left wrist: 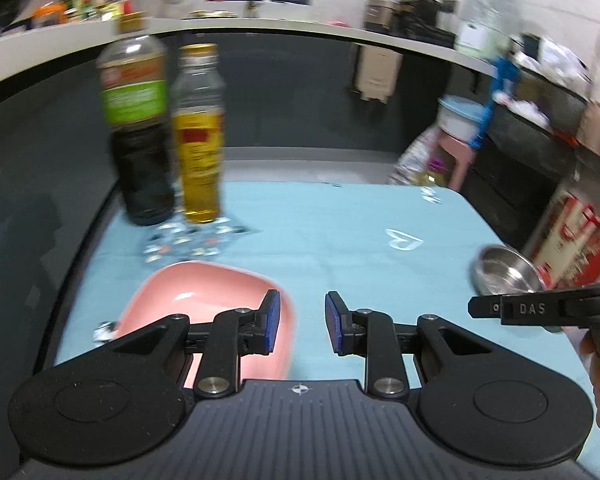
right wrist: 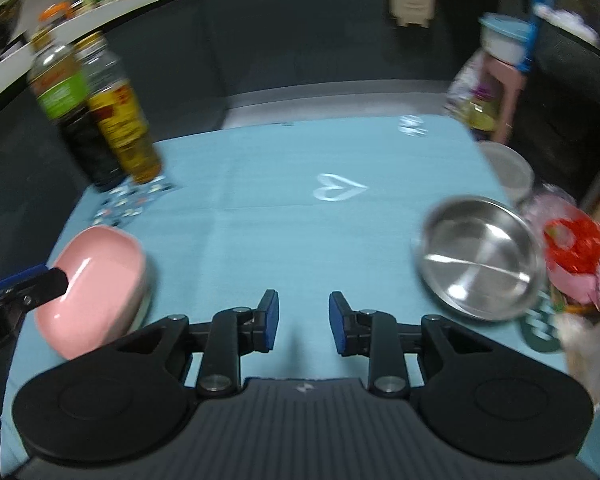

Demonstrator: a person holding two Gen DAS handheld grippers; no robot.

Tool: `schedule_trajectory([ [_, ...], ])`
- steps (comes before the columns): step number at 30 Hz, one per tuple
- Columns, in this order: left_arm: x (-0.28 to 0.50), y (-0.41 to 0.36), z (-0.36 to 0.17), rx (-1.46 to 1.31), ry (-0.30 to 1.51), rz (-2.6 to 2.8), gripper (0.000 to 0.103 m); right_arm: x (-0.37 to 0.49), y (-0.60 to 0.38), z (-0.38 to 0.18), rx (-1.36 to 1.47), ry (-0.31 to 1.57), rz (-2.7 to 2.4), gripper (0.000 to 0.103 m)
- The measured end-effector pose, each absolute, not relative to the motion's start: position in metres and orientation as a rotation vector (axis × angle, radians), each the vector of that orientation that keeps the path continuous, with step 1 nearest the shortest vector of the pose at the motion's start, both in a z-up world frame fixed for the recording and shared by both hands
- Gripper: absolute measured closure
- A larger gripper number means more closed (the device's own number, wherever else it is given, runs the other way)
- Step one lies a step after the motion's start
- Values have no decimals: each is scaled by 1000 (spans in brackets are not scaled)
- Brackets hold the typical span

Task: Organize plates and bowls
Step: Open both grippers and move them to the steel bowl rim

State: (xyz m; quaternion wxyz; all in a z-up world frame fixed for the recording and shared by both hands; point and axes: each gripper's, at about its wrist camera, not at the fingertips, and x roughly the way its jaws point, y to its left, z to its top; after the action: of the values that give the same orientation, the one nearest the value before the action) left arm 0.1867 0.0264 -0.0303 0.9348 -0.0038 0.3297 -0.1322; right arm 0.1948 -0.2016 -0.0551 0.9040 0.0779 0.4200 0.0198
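Blue cloth is covering the tabletop, and I'm seeing one pink dish sitting at its left side and one steel bowl at its right. My left gripper is hovering just right of the dish, my right gripper just left of the bowl, each nearer its own piece. Both pairs of fingers are standing apart, gripping nothing. Two bottles are standing behind the dish.

bottle labels blurred, pink bowl partly behind jaws
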Motion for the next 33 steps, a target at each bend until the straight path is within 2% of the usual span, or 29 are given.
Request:
schedule_trajectory([
  [18,218,-129,-51,95,807,-483,80,168,-310,-66,304,844,-153,80],
  [33,263,-188,-84,104,855,-448,80,193,-345,-85,423,839,-163,80],
])
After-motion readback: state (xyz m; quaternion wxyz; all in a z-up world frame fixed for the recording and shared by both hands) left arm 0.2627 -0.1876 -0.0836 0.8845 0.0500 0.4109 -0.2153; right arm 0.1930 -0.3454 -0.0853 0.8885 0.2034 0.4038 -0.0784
